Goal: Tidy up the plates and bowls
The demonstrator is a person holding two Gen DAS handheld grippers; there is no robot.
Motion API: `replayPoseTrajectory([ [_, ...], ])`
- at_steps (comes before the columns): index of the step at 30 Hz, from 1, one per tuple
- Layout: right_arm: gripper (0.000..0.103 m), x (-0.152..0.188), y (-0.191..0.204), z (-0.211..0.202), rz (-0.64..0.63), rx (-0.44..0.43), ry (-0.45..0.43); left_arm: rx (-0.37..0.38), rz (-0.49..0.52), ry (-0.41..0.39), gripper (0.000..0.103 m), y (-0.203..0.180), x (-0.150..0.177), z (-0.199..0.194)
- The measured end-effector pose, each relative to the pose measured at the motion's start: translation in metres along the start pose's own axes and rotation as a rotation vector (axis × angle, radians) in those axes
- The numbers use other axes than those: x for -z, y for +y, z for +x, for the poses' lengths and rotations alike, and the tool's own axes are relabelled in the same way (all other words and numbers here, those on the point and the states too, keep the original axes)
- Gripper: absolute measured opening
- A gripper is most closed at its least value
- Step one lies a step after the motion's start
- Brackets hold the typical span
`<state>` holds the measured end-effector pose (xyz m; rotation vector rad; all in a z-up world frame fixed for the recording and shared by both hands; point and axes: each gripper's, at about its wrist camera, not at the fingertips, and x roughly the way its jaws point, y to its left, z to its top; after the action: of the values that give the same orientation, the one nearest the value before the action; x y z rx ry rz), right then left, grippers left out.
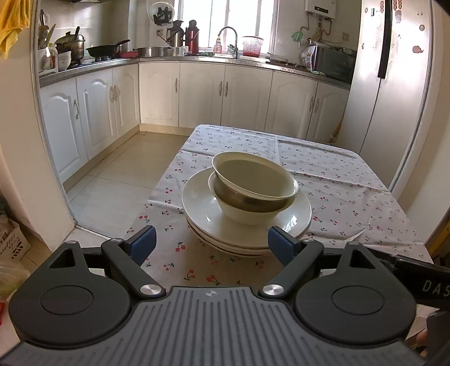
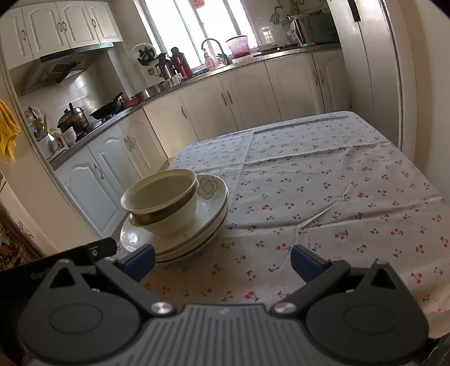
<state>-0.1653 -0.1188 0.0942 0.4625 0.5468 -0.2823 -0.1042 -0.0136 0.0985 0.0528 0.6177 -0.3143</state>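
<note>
The 2 nested bowls [image 1: 253, 191] atop the stacked plates [image 1: 202, 202] on the cherry-print tablecloth [image 1: 337, 180] look glazed, slippery and breakable, best pinched at a rim, while the left gripper [image 1: 212, 245] and right gripper [image 2: 222, 260] both gape empty.

Bowls [image 1: 253, 191] nested on plates [image 1: 244, 222], on table [image 1: 351, 191].

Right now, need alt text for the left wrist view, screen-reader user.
Two nested bowls, the upper one tilted, sit on a stack of white plates on a cherry-print tablecloth. The open left tongs hover just before the plates, touching nothing. White kitchen cabinets and a sink window fill the background.
</note>
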Motion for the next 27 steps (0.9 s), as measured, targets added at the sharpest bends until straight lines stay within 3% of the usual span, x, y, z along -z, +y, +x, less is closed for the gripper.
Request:
replayPoseTrajectory([
  [27,0.102,0.0058,-0.0051,0.0028,0.010,0.002,0.015,-0.018,0.002,0.016,0.103,-0.0049,0.0058,0.0025],
])
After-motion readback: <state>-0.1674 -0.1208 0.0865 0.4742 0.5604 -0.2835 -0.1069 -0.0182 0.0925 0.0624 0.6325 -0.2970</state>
